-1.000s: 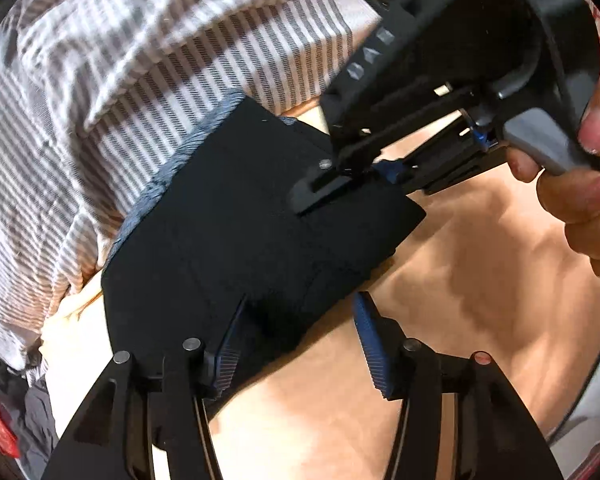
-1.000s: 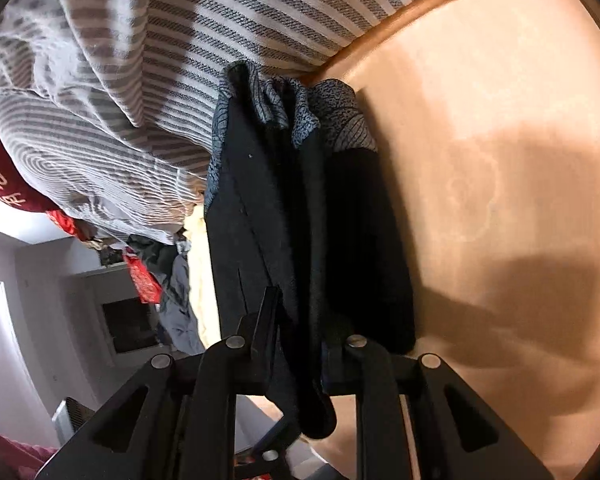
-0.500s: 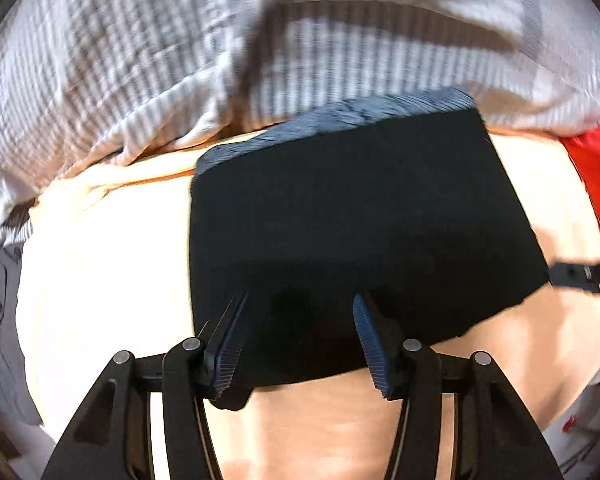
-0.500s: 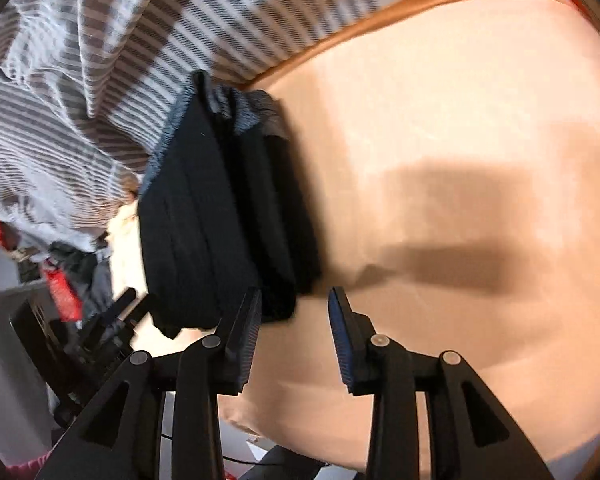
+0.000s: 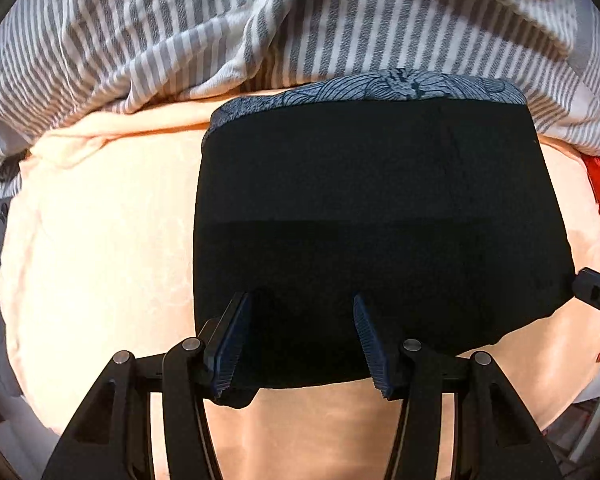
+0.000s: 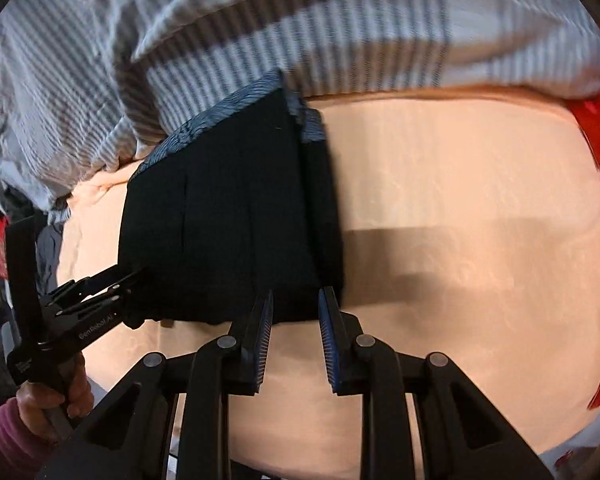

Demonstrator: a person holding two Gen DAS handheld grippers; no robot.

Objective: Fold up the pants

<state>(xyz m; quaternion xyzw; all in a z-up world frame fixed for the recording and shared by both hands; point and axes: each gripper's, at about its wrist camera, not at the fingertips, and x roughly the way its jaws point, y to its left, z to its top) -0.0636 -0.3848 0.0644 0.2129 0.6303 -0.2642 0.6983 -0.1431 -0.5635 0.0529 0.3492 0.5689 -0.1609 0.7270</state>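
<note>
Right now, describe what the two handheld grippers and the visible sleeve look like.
Both the left gripper and right gripper are black, with triangular cut-outs, silver pivot pins and blue ribbed pads. The left one bears white lettering. The sleeve is magenta.

Folded black pants [image 5: 380, 216] on peach sheet [image 5: 92, 240]

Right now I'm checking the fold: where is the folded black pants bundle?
The folded black pants bundle lies on the peach sheet, its patterned edge against the striped grey-white blanket.
</note>
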